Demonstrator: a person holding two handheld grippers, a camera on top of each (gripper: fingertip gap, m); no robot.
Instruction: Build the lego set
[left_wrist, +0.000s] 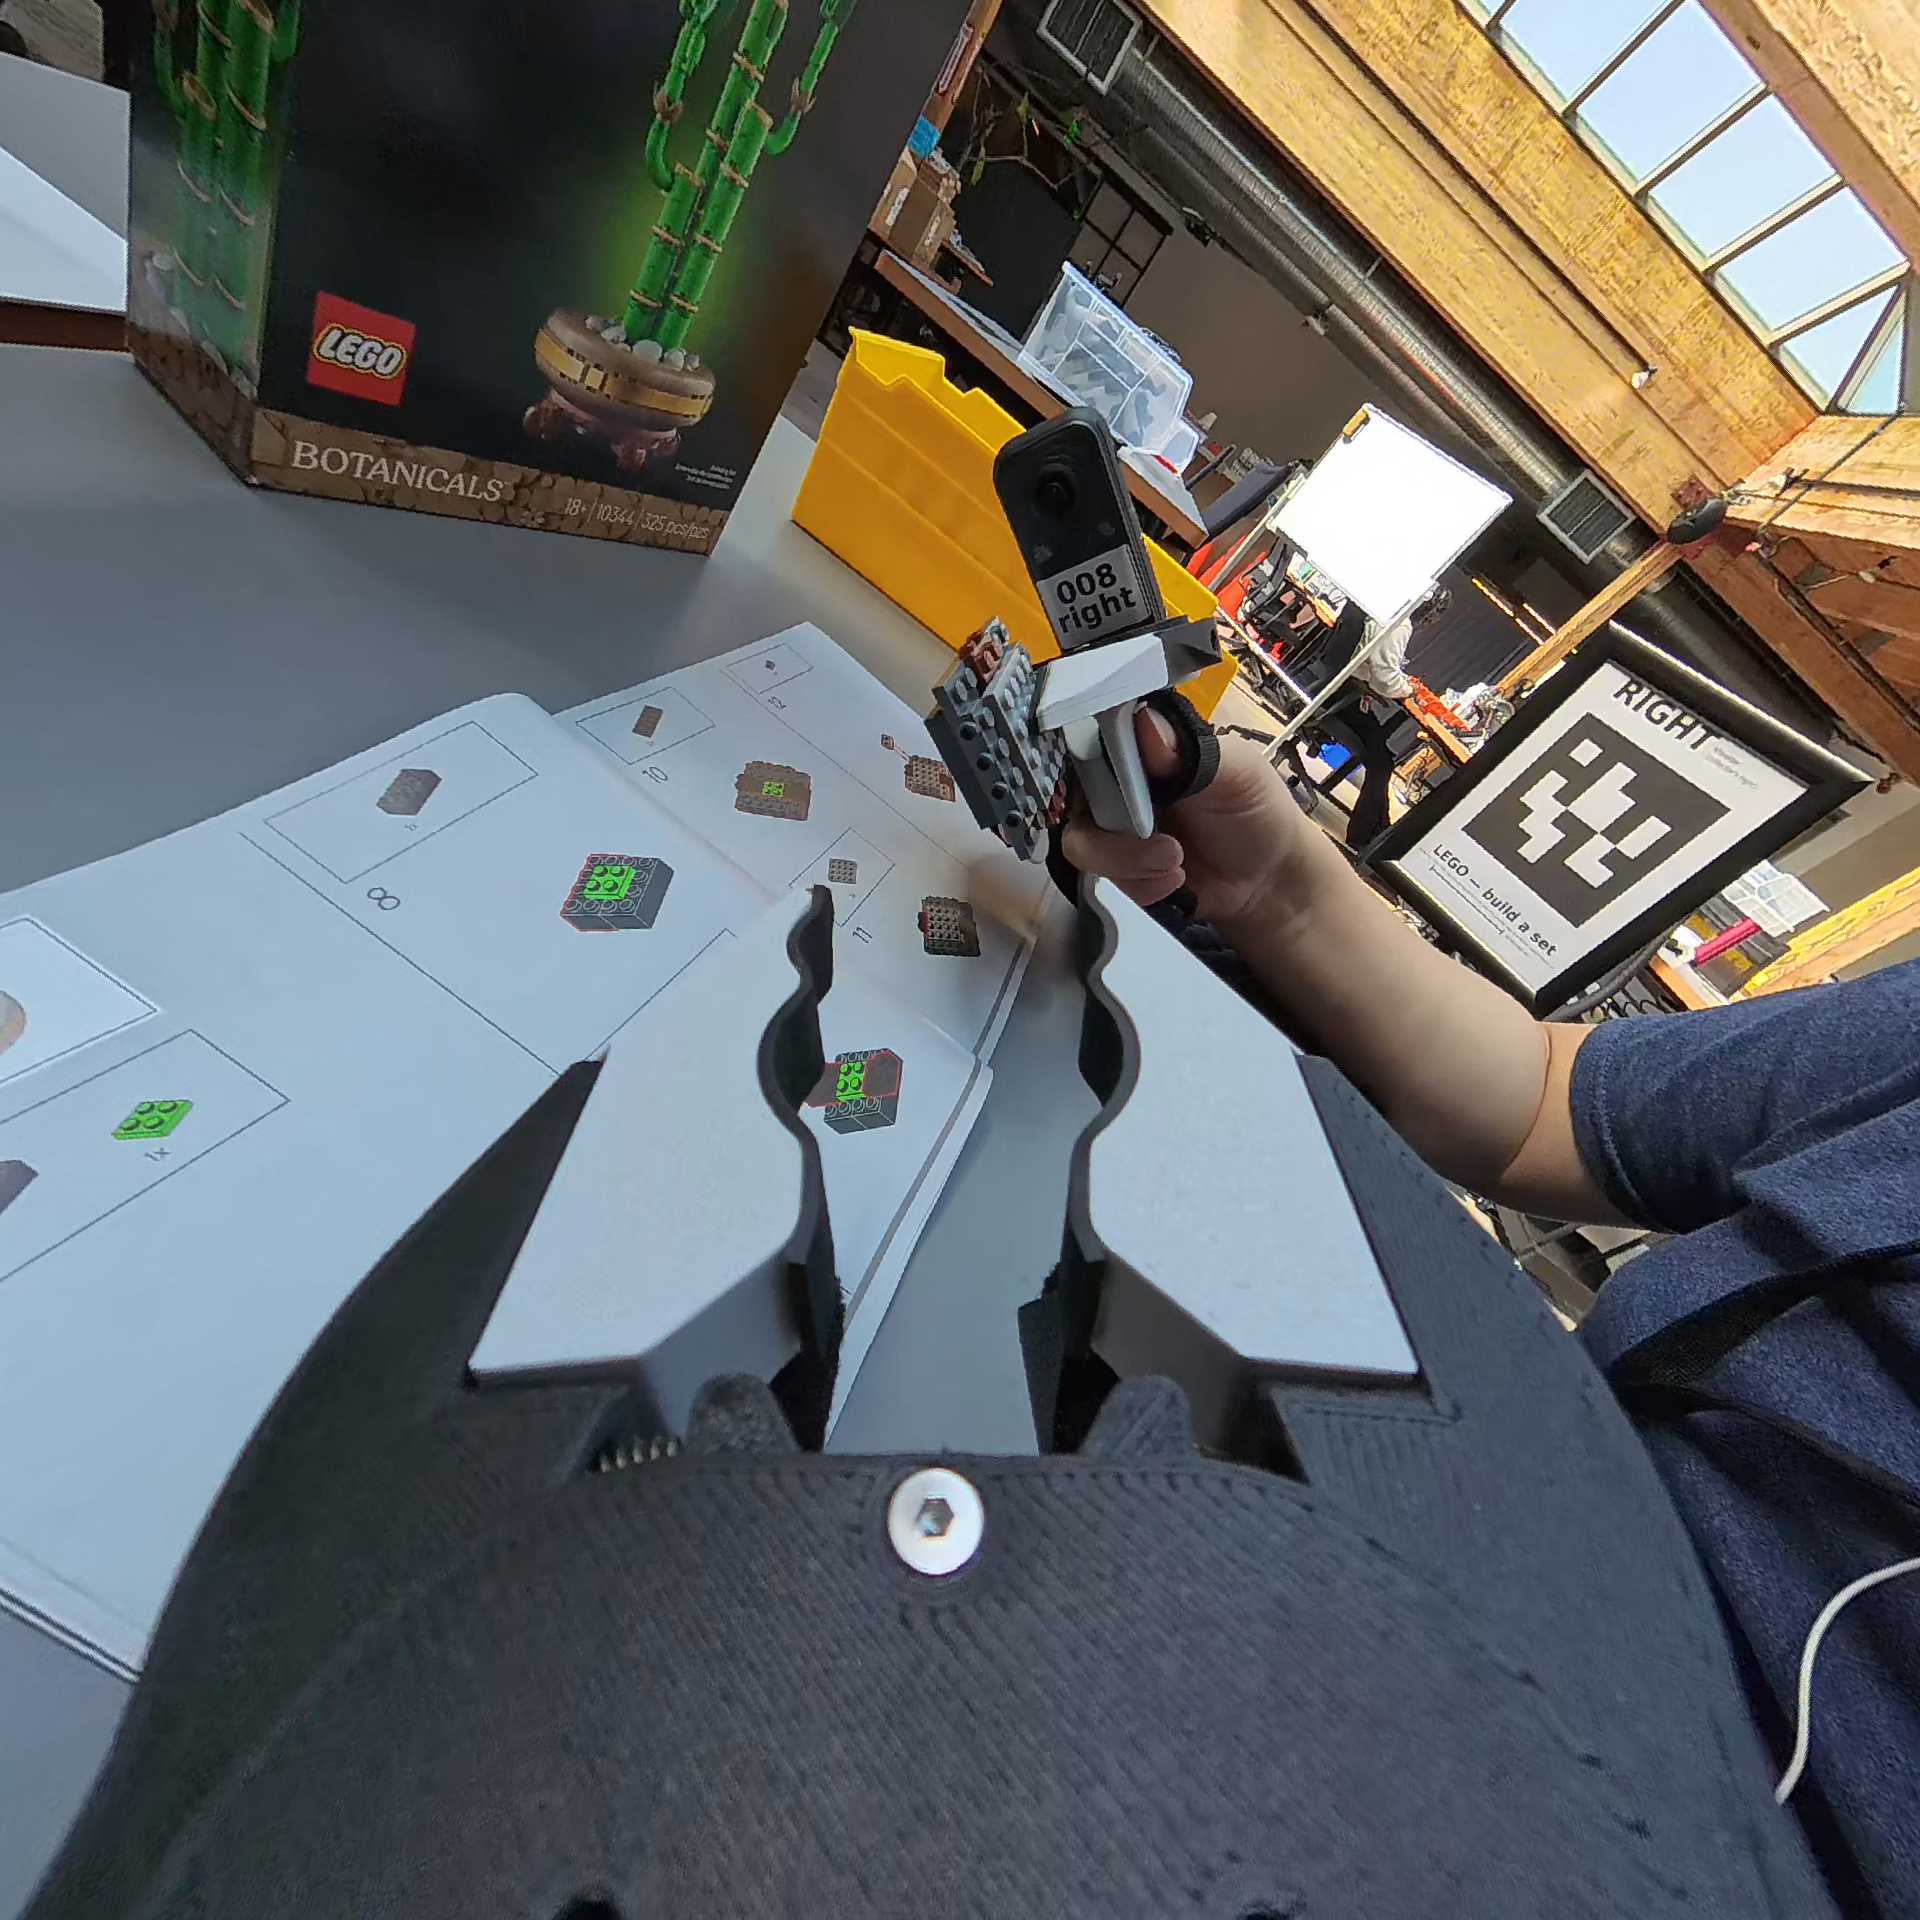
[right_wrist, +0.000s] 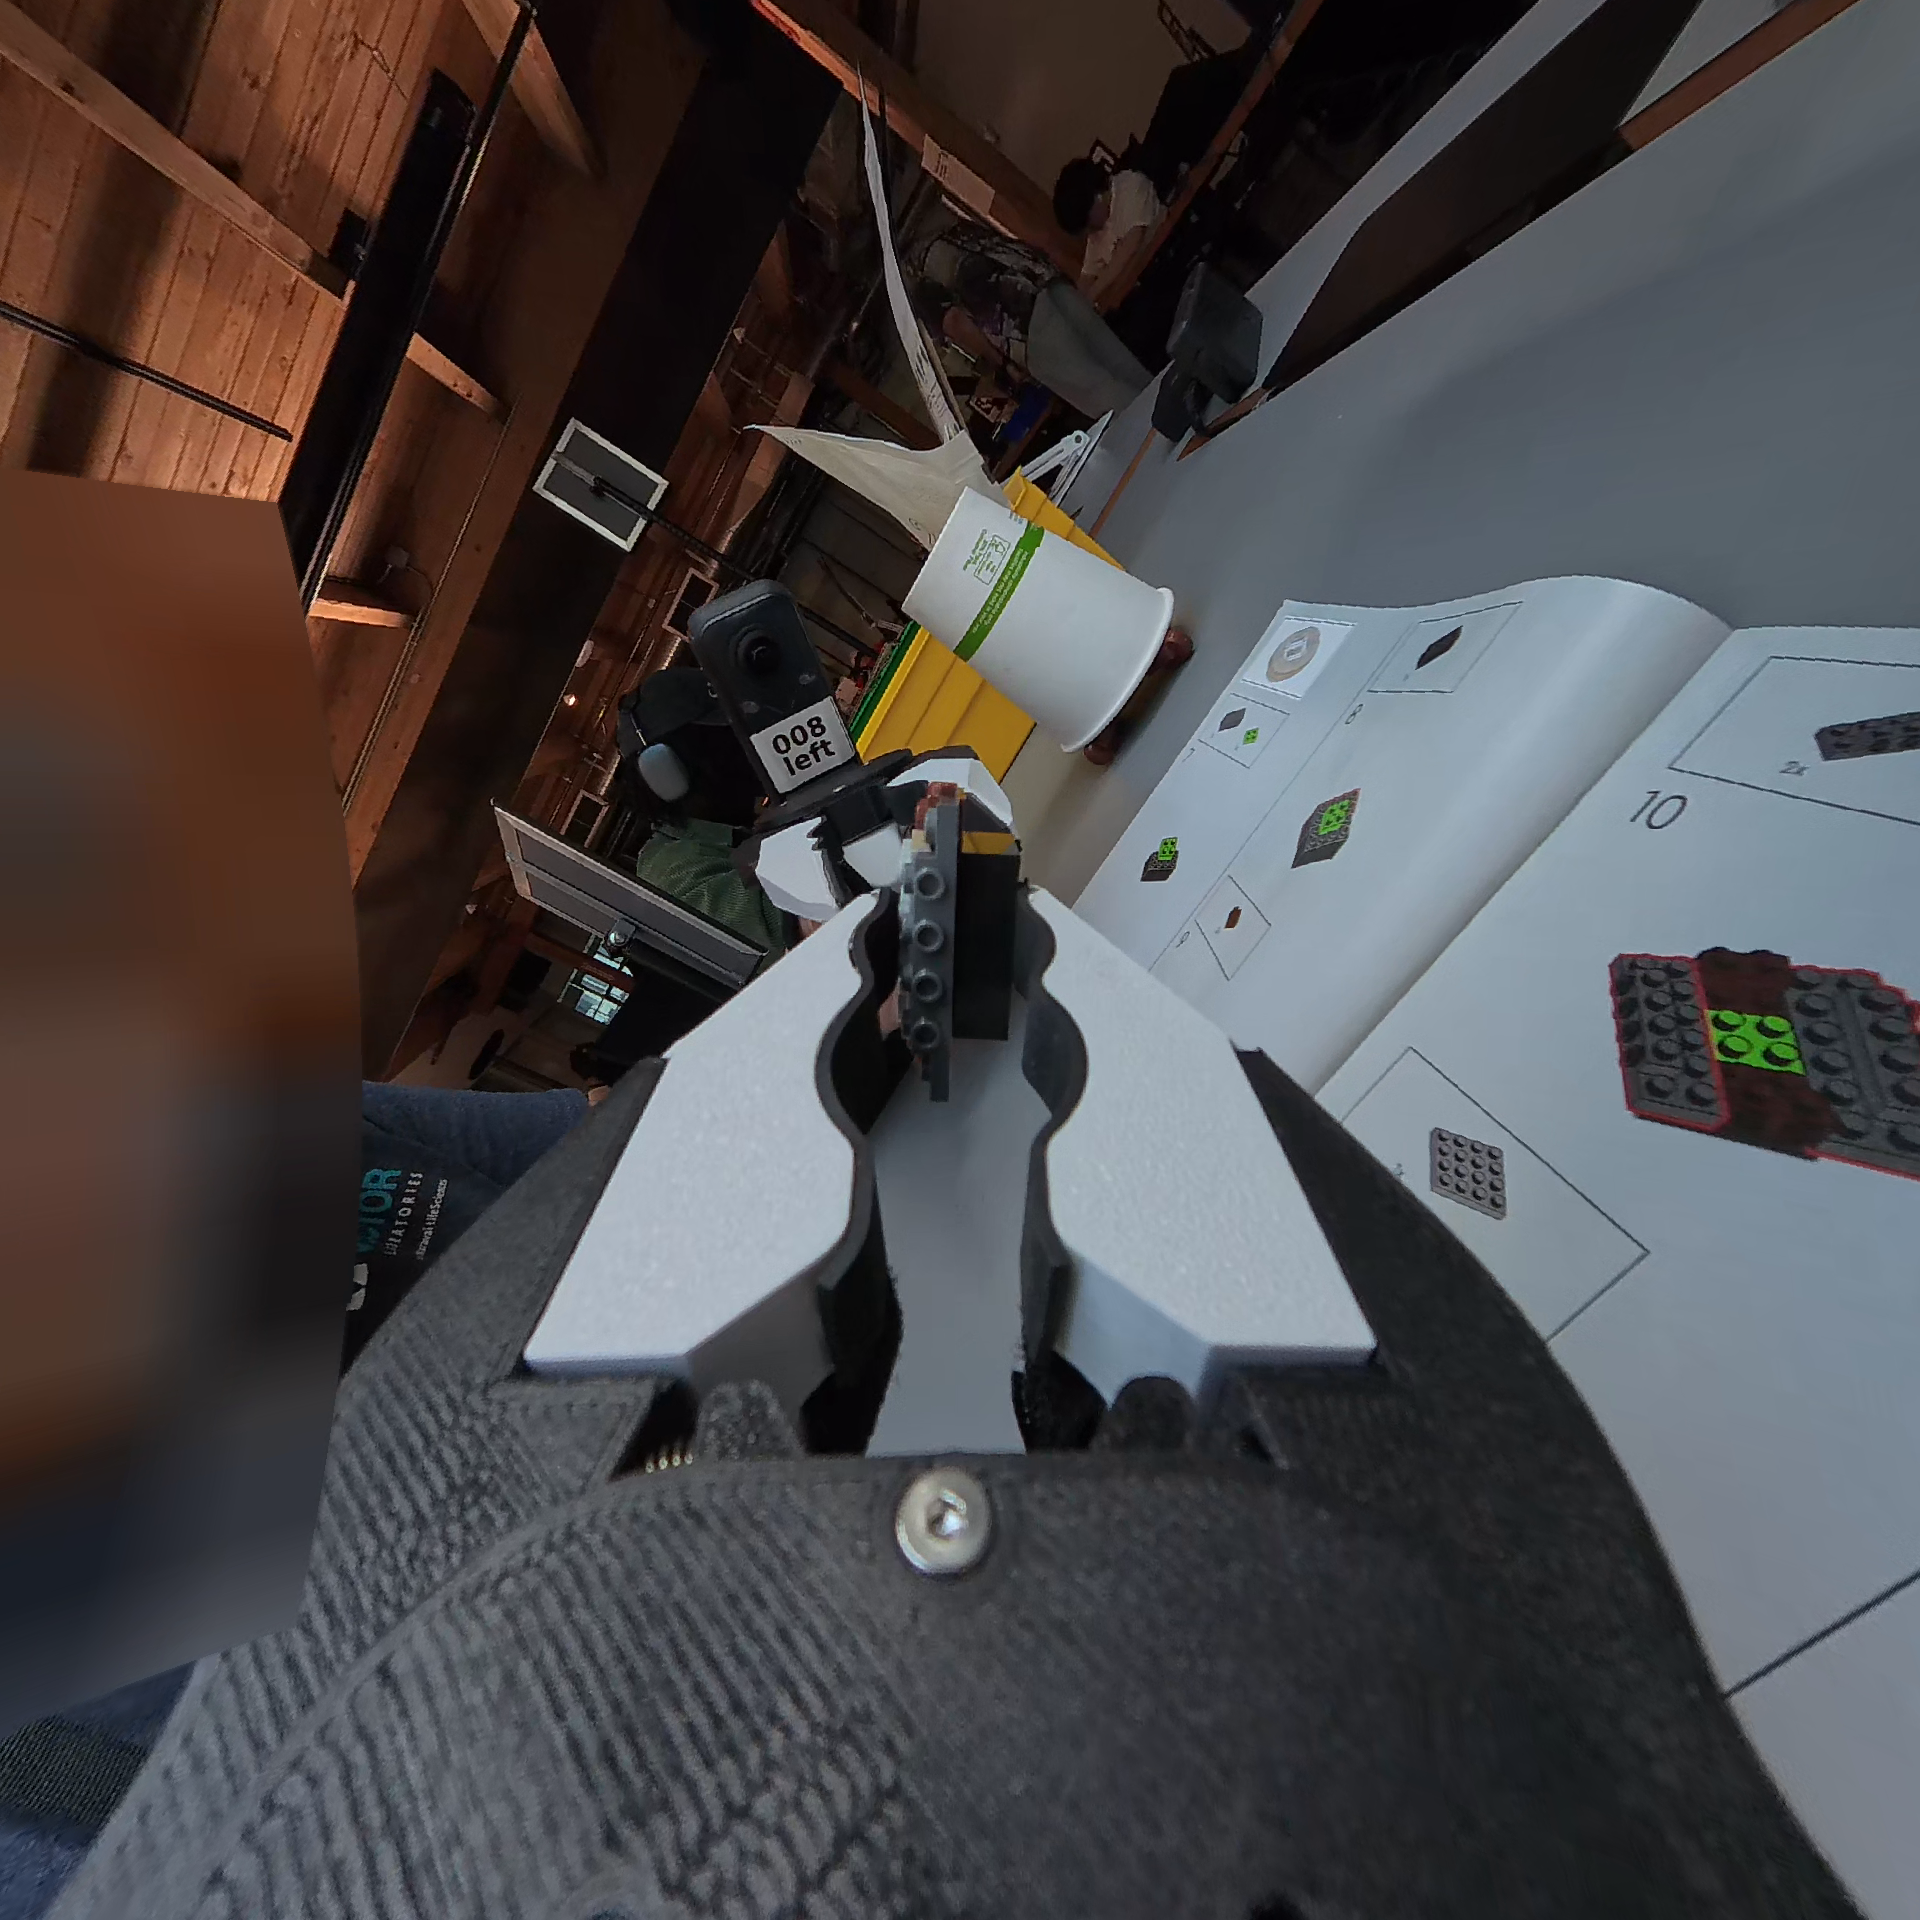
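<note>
The right gripper (right_wrist: 951, 940) holds a partly built grey and brown lego assembly (right_wrist: 940, 966) clamped between its fingers, raised above the open instruction booklet (right_wrist: 1558, 883) on the table (left_wrist: 312, 644). The right wrist view shows the assembly edge-on only; the left wrist view shows its studded face (left_wrist: 997, 748). The left gripper (left_wrist: 956, 935) has its fingers apart, empty. The lego box (left_wrist: 468, 260) is cut off at the top. A paper cup (right_wrist: 1039, 623) appears only in the right wrist view.
</note>
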